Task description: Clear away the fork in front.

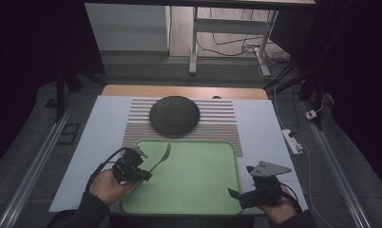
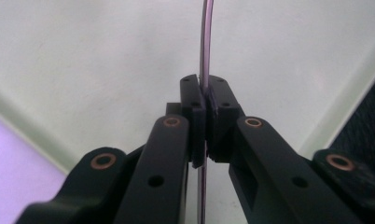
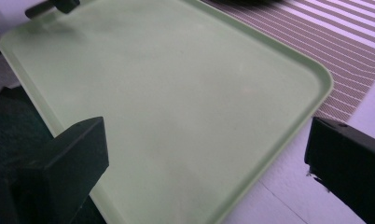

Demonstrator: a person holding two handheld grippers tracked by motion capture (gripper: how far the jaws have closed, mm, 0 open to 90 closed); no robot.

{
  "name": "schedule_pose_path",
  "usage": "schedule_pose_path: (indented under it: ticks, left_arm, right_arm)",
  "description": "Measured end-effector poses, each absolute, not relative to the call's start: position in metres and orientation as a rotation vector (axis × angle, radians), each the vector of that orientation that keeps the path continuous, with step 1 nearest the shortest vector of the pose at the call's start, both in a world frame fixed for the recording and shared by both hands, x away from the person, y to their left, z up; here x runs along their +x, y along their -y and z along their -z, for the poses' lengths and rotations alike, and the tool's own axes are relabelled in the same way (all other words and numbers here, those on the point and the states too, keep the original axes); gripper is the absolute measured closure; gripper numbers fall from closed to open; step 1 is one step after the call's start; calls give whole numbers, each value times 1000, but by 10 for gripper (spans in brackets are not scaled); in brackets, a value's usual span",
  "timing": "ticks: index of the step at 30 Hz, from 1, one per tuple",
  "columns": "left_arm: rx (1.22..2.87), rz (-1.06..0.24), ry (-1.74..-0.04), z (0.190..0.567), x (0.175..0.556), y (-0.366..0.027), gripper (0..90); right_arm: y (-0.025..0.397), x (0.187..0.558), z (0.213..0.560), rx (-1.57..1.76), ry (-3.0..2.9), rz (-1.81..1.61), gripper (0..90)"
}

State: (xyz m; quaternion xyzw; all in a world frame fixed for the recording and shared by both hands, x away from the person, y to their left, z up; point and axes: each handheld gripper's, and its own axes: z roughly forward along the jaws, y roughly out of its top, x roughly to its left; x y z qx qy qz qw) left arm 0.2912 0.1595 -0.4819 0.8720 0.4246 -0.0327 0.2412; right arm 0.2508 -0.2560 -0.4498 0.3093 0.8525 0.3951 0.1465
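Tray (image 1: 198, 190) floor ahead of the right gripper (image 1: 236, 194) is open; the fork (image 1: 161, 158) lies beyond, far-left.

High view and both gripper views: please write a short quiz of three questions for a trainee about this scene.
1. True or false: the left gripper is shut on the fork.
2. The right gripper is: A open, B shut on the tray, C shut on the fork.
3. Which thing lies on the striped mat behind the green tray?

Key: 1 true. 2 A. 3 the dark round plate.
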Motion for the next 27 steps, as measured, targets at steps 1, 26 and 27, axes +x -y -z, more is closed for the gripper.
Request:
schedule_pose_path:
  ticks: [1, 26, 27]
  left_arm:
    - [2368, 91, -1202, 483, 292, -161, 864]
    - [2277, 47, -1470, 501, 304, -174, 774]
    - [2258, 31, -1455, 498, 305, -176, 776]
  right_arm:
    - [257, 250, 451, 887, -2455, -1125, 0]
    - [282, 235, 454, 988, -2439, -1053, 0]
    - [283, 235, 453, 992, -2436, -1057, 0]
